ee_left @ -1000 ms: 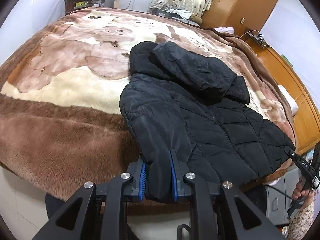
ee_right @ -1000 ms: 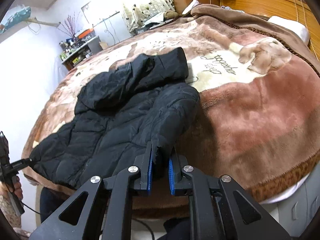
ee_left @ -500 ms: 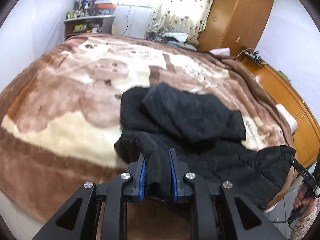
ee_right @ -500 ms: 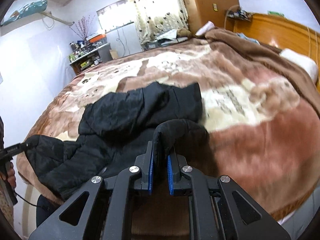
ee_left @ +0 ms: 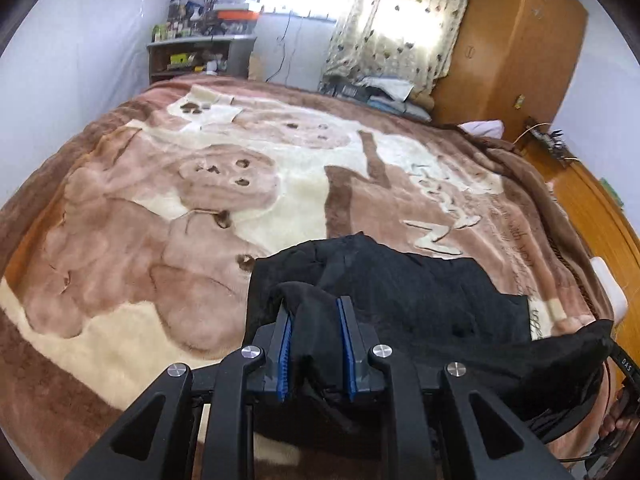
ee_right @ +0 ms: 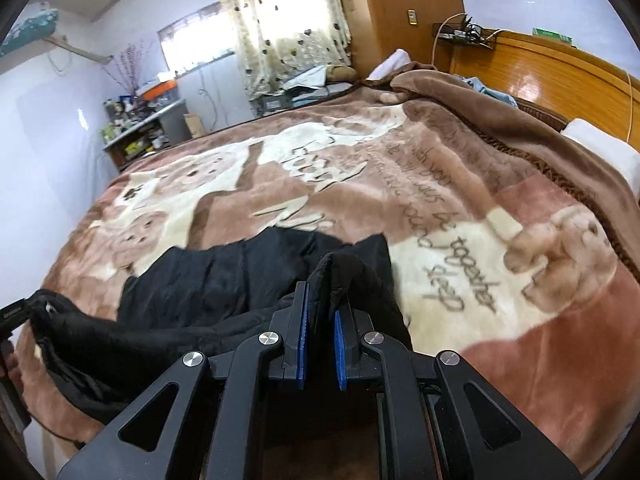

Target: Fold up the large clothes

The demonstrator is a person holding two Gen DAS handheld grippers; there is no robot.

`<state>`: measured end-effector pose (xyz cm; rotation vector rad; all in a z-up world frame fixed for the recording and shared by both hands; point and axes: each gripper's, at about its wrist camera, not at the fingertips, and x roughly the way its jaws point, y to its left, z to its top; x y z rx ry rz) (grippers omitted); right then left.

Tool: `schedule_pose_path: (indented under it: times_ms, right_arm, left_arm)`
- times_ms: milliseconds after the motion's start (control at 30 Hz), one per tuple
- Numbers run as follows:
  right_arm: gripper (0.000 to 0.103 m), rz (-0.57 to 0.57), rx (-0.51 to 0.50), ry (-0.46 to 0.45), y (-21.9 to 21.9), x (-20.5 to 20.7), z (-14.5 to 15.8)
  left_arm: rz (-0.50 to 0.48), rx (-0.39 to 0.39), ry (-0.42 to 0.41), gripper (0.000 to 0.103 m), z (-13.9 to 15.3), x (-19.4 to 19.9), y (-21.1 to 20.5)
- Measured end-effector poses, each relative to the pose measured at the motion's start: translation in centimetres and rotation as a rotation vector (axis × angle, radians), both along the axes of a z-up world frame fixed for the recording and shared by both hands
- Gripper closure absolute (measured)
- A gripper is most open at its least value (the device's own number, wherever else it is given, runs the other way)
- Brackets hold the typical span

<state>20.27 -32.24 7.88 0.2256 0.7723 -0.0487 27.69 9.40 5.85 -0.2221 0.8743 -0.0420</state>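
A black padded jacket (ee_left: 420, 300) lies on the brown-and-cream blanket (ee_left: 140, 208) that covers the bed, close to the near edge and toward the corner nearer the wooden headboard (ee_right: 560, 76). Its long axis runs along that near edge, side to side across both views, with one end at each gripper. The near hem is lifted off the blanket and doubled toward the far side, so a raised fold hangs between the two tools while the rest stays flat underneath.

The left gripper (ee_left: 316, 344) is clamped narrow on a thick bunch of the jacket's fabric, blue pads (ee_left: 285, 344) pressing it from both sides. The right gripper (ee_right: 320, 340) is pinched nearly closed on a thinner ridge of the same fabric, which stands up between its pads (ee_right: 302, 340) like a peak. Both tools slope downward toward the bed, angled forward over the near edge and pointing toward the curtained window (ee_right: 280, 20) across the room.

In the left view, a hand (ee_left: 618, 412) on the other tool's handle shows at the lower right edge, partly hidden by the hanging jacket.
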Motion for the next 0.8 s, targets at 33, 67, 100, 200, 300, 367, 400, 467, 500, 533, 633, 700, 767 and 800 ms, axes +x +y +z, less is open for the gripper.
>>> schedule_pose_path:
  times_ms: [33,67,100,200,300,367,400,467,500,533,633,700,767,800]
  right_arm:
    - [0.092,-0.001,-0.005,0.007,0.0,1.0,-0.2]
    - [0.092,0.001,-0.007,0.013,0.1,2.0,-0.5]
    - [0.092,0.003,-0.010,0.017,0.1,2.6,-0.6]
    - [0.092,0.004,-0.024,0.046,0.2,5.4,-1.6]
    - [0.092,0.002,-0.034,0.088,0.1,8.1,-2.8]
    - [0.092,-0.009,-0.044,0.119,0.2,9.8,-3.6]
    - [0.092,-0.008,-0.050,0.132,0.3,10.4,-3.9]
    - [0.092,-0.024,-0.063,0.162,0.4,11.9,-4.8]
    - [0.092,-0.026,-0.065,0.171,0.4,12.5,-5.0]
    - [0.092,-0.033,-0.070,0.185,0.4,13.1,-5.4]
    - [0.092,-0.051,-0.075,0.231,0.3,14.7,-6.7]
    - [0.091,-0.066,-0.062,0.262,0.2,15.5,-7.3]
    - [0.089,-0.088,-0.045,0.278,0.0,15.8,-7.7]
    - [0.089,-0.090,-0.040,0.279,0.0,16.0,-7.8]
  left_arm:
    - [0.001,0.006,0.005,0.082,-0.3,0.8,-0.1]
    - [0.007,0.010,0.018,0.082,-0.7,1.8,-0.1]
    - [0.009,0.010,0.036,0.081,-1.2,2.8,-0.1]
    - [0.016,0.011,0.069,0.080,-2.5,5.4,-0.1]
    - [0.032,0.007,0.102,0.078,-3.9,7.9,0.0]
    - [0.034,0.020,0.112,0.078,-4.7,9.1,-0.2]
    - [0.039,0.025,0.125,0.077,-5.2,9.8,-0.3]
    - [0.058,0.009,0.151,0.076,-6.2,11.1,0.0]
    - [0.064,0.002,0.164,0.076,-6.7,11.6,0.1]
    - [0.059,0.004,0.168,0.076,-7.0,12.1,0.0]
    - [0.060,-0.018,0.191,0.070,-8.0,13.3,0.4]
    - [0.092,-0.040,0.179,0.053,-8.0,13.6,1.3]
    - [0.099,-0.079,0.114,0.042,-7.0,13.1,2.3]
    - [0.091,-0.100,0.071,0.036,-6.2,12.6,2.9]
